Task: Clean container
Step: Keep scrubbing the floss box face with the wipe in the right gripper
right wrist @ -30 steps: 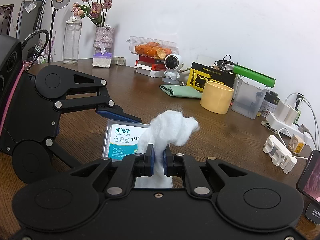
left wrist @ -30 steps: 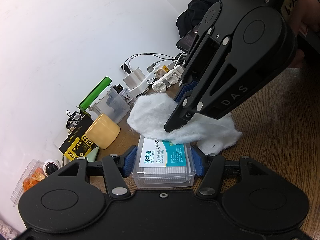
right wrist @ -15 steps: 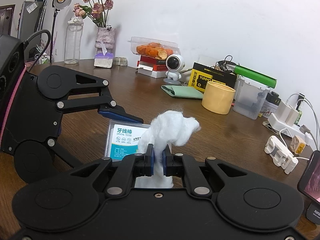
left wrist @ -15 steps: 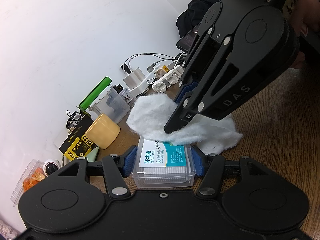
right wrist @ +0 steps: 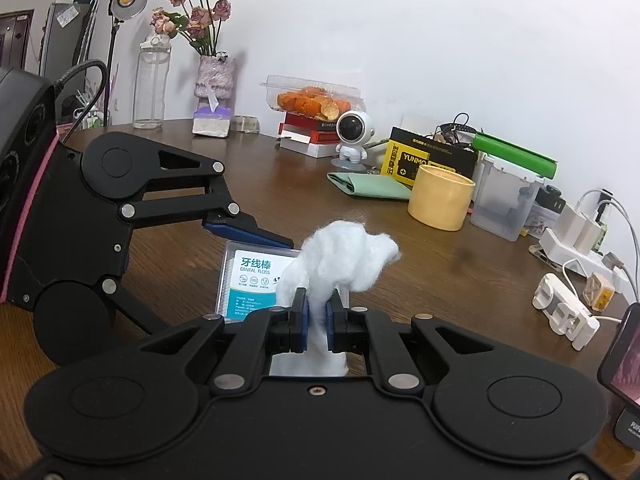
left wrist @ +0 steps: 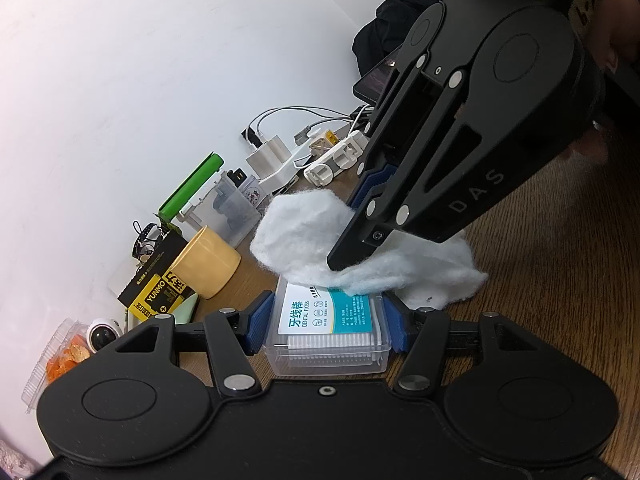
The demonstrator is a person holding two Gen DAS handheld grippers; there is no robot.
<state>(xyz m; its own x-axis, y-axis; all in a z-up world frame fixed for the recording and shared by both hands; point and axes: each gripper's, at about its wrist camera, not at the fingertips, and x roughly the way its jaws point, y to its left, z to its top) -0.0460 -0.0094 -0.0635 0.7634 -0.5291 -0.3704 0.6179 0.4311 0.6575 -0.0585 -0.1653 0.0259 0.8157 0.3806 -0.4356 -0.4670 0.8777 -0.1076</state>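
Hardly anything moves from a second ago: both hands stay put and both claws keep their grips unchanged, with only a slight shift of the box in the right-hand view.

The left claw (left wrist: 326, 320) holds the clear rectangular plastic container of dental floss picks with its white-and-teal label (left wrist: 326, 326) by its two long sides, the blue pads pressed against the walls, so the box sits steady on the brown wooden tabletop (left wrist: 560, 300). The right claw (right wrist: 316, 318) is nearly closed, pinching a fluffy white wad of cotton (right wrist: 340, 264) between its blue pads. From the left-hand view that wad (left wrist: 312, 240) lies across the far end of the lid, with the right claw's tip pressing into it.

Since nothing travels, I judge this a pause within the wiping: the cotton touches the lid, but the near part of the label is uncovered and probably not yet wiped. A yellow cylindrical cup (right wrist: 440, 202) stands well apart, out of the way.
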